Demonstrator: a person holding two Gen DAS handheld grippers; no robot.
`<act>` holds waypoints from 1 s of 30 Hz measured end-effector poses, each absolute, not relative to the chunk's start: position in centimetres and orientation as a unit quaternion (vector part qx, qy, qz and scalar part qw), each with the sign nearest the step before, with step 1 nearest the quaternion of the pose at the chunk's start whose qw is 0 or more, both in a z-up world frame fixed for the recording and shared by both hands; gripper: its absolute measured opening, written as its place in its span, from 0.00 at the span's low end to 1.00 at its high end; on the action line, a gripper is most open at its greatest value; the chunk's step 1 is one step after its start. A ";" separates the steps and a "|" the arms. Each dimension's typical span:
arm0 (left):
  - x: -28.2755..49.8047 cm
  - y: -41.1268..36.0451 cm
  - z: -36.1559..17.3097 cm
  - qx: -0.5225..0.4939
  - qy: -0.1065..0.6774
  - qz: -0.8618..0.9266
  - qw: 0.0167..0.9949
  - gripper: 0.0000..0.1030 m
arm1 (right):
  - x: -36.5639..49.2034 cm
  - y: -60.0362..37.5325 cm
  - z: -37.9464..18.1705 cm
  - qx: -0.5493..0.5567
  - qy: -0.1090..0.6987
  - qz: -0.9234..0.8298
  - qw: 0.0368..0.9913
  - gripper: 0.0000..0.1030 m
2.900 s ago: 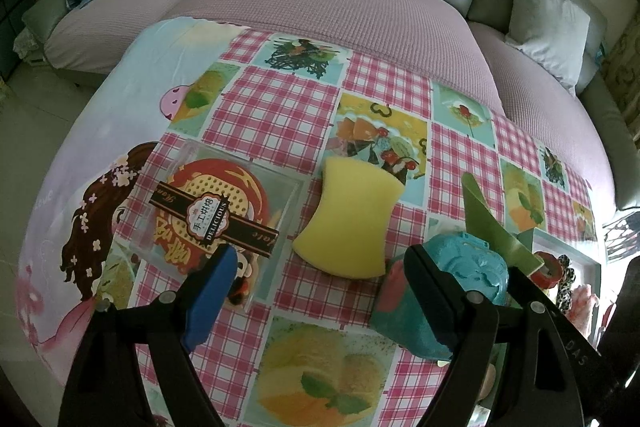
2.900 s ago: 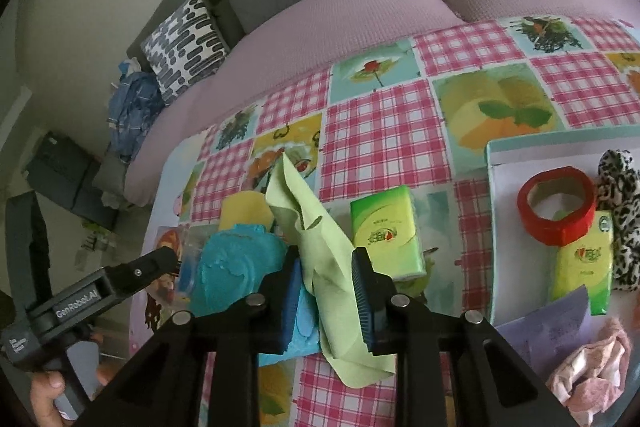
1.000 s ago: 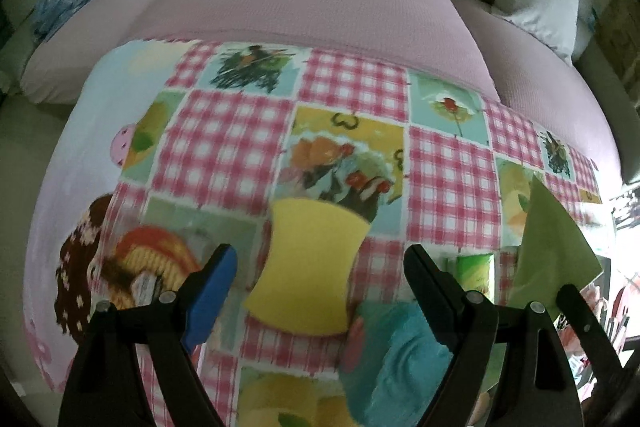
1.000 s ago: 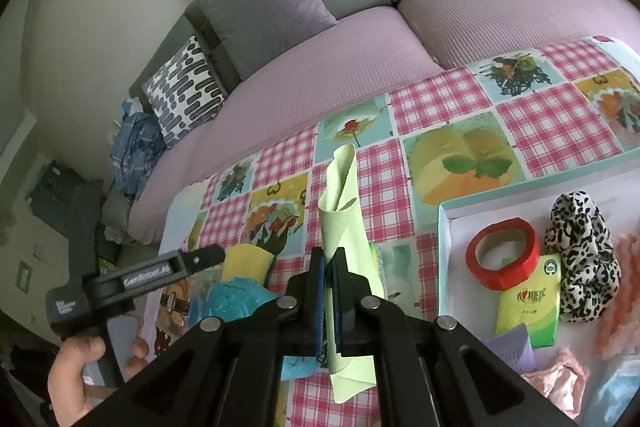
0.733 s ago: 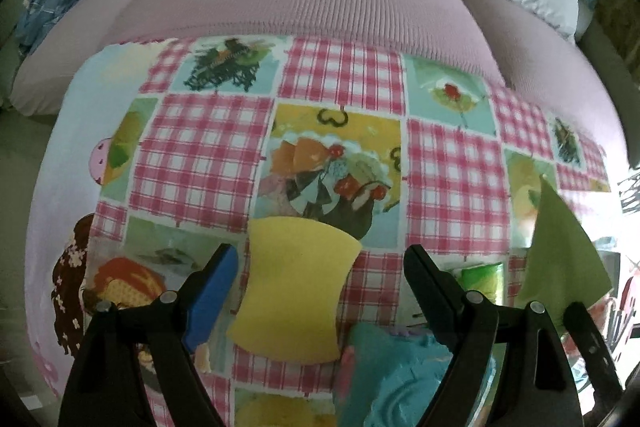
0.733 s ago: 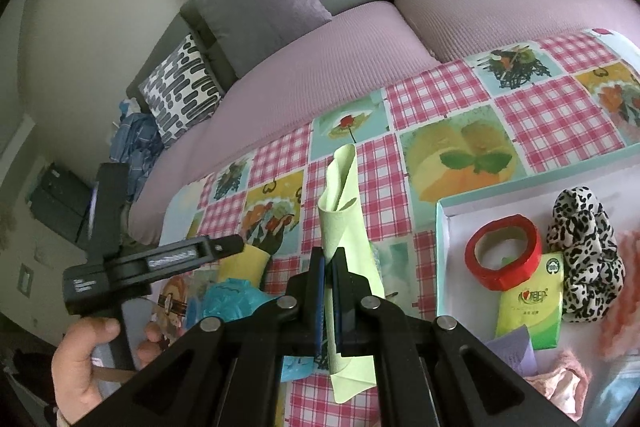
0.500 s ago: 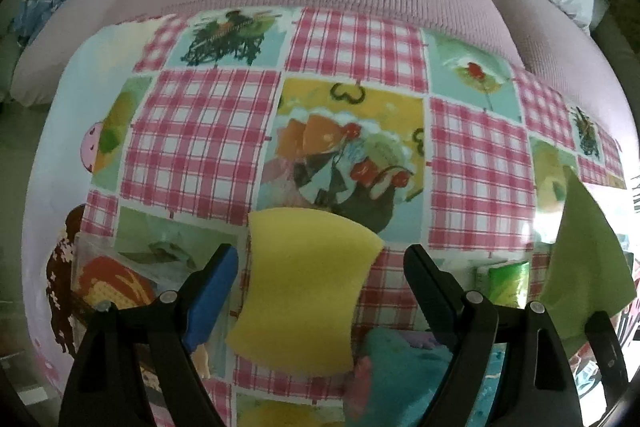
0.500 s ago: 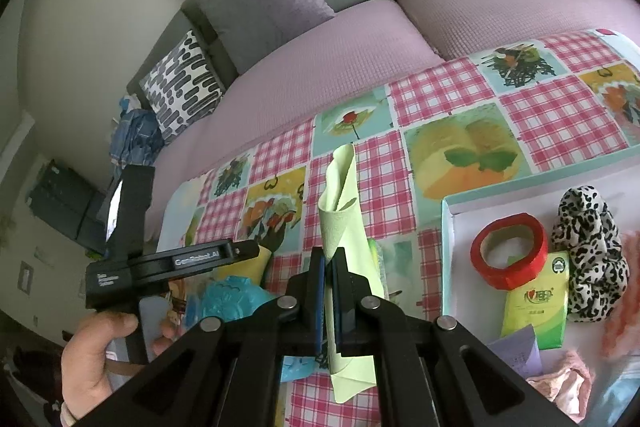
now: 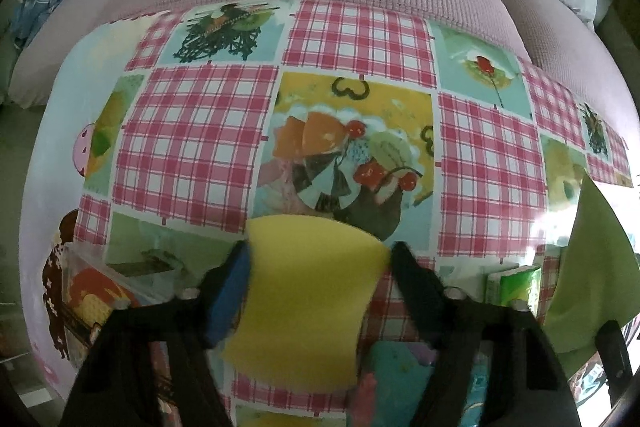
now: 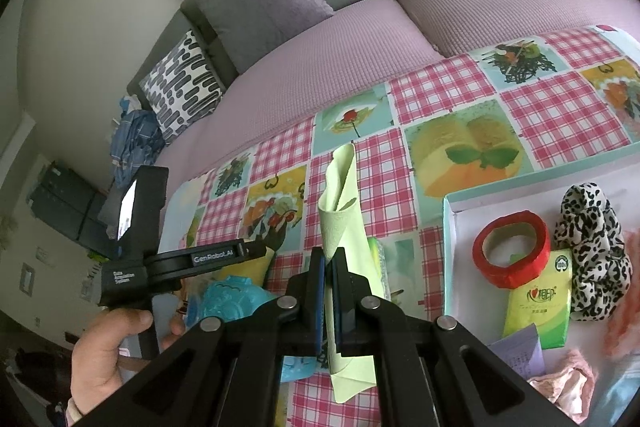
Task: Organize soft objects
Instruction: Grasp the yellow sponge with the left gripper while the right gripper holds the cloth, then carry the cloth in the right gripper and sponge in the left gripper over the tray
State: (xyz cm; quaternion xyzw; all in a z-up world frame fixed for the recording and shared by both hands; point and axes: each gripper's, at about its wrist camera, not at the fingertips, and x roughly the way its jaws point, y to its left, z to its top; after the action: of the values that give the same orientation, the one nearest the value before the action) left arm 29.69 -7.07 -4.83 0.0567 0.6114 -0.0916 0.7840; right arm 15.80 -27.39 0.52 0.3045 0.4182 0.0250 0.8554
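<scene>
The left gripper (image 9: 318, 261) straddles the yellow sponge (image 9: 304, 303) on the tablecloth (image 9: 192, 131), jaws closing on its narrow sides for lifting; its long axis runs away from the camera. The right gripper (image 10: 329, 301) is clamped on the green cloth (image 10: 344, 227), held upright, presumably bound for the tray (image 10: 450, 227).

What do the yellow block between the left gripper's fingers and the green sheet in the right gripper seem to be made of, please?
Yellow block: most likely foam sponge, with a matte, faintly grainy face and soft rounded edges; the left gripper is closing around it.

Green sheet: probably thin microfibre or similar cloth, matte, curling and folding limply where the right gripper pinches it. A soft paper cannot be ruled out.
</scene>
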 end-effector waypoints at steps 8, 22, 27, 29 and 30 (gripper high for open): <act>29.7 -6.1 -3.7 0.030 0.593 -0.090 0.800 0.60 | 15.7 -27.5 0.8 0.307 0.415 0.024 0.856 0.04; 25.3 -4.1 3.3 -0.028 0.502 -0.081 0.861 0.60 | 15.3 -27.8 1.4 0.309 0.407 0.025 0.859 0.04; 23.8 -4.6 4.6 -0.017 0.486 -0.075 0.870 0.60 | 15.0 -28.0 1.6 0.311 0.403 0.025 0.861 0.04; 23.5 -4.8 4.8 -0.010 0.482 -0.076 0.873 0.60 | 14.8 -28.1 2.0 0.310 0.399 0.024 0.863 0.04; 23.3 -5.0 5.0 -0.007 0.480 -0.075 0.874 0.60 | 14.7 -28.2 2.1 0.310 0.397 0.024 0.864 0.04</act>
State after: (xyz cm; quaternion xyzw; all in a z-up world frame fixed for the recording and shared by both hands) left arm 23.29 -5.01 5.01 -0.0066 0.4795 -0.0752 0.8743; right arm 14.66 -28.18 2.13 0.3095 0.3966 0.0237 0.8639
